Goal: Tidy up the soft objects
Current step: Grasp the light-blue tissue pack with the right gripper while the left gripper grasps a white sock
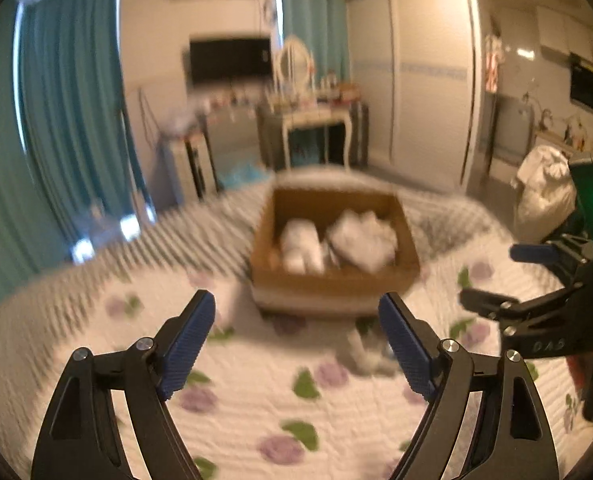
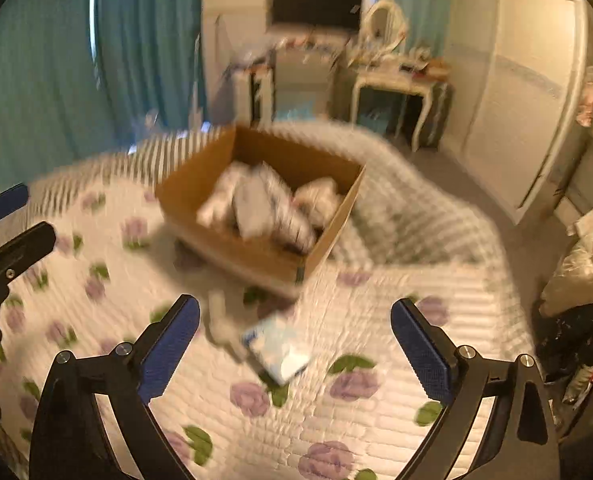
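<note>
A brown cardboard box [image 1: 332,280] [image 2: 256,256] stands on the flowered bedspread and holds several white soft bundles [image 1: 360,240] [image 2: 256,208]. On the bedspread in front of the box lie a white-and-blue soft packet [image 2: 280,346] and a small whitish item [image 2: 218,320], which also shows blurred in the left wrist view [image 1: 362,354]. My left gripper [image 1: 296,308] is open and empty above the bedspread, short of the box. My right gripper [image 2: 294,312] is open and empty, hovering over the packet. The right gripper also shows at the right edge of the left wrist view [image 1: 500,276].
The bed [image 2: 336,420] has a white quilt with purple flowers and a striped cover behind the box. Teal curtains [image 1: 68,120] hang at the left. A dressing table [image 1: 316,120], a TV and a wardrobe stand beyond the bed. A pile of white cloth [image 2: 588,260] sits at the right.
</note>
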Demonstrator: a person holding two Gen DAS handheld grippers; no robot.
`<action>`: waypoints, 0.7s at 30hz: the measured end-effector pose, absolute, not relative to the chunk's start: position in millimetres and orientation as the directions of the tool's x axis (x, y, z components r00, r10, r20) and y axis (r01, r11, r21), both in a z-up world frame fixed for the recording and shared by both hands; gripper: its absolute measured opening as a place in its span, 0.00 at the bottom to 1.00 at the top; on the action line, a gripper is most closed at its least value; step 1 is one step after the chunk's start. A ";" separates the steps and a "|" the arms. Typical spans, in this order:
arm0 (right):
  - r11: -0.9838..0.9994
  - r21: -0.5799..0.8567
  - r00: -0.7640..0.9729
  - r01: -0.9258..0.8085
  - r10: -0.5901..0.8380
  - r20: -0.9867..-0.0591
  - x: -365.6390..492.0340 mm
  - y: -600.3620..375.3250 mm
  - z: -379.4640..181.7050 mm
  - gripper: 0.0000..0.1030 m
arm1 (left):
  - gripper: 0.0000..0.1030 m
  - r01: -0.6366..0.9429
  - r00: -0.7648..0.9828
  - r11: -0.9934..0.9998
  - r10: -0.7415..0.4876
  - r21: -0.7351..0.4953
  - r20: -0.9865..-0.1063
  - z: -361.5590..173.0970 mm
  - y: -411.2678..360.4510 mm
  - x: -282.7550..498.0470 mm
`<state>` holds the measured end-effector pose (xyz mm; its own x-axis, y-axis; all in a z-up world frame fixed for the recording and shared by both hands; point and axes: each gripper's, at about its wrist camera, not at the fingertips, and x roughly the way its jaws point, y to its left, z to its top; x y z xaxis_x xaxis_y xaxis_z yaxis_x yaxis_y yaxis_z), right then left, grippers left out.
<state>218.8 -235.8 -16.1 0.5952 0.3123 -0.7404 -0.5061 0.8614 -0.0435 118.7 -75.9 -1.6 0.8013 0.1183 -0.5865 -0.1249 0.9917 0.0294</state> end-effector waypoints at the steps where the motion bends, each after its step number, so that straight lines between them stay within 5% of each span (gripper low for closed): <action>1: 0.852 -0.044 0.568 -0.521 0.308 -0.763 223.3 -233.4 -29.7 0.94 | 0.83 -0.132 0.782 0.991 0.112 0.014 -0.613 -14.7 -78.4 123.7; 8: 0.792 -0.110 0.447 -0.600 0.218 -0.867 256.7 -215.2 -124.3 0.93 | 0.83 -0.173 0.674 0.984 0.094 -0.033 -0.732 -97.0 -88.4 153.1; 14: 0.779 -0.030 0.326 -0.627 0.227 -0.918 278.8 -211.9 -163.9 0.79 | 0.83 -0.157 0.637 0.987 0.096 -0.007 -0.765 -129.8 -86.0 165.7; 17: 0.776 0.009 0.291 -0.631 0.248 -0.924 281.7 -212.8 -168.7 0.62 | 0.82 -0.142 0.629 0.990 0.101 0.014 -0.771 -134.5 -90.9 166.5; 21: 0.784 -0.009 0.335 -0.621 0.255 -0.907 275.1 -218.1 -163.0 0.58 | 0.82 -0.120 0.621 0.993 0.086 0.014 -0.779 -136.9 -98.2 167.1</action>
<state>275.1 -218.1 -163.0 0.3348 0.2548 -0.9072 -0.6212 0.7836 -0.0092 167.1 -98.2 -136.9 0.6215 0.0859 -0.7787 -0.1195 0.9927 0.0142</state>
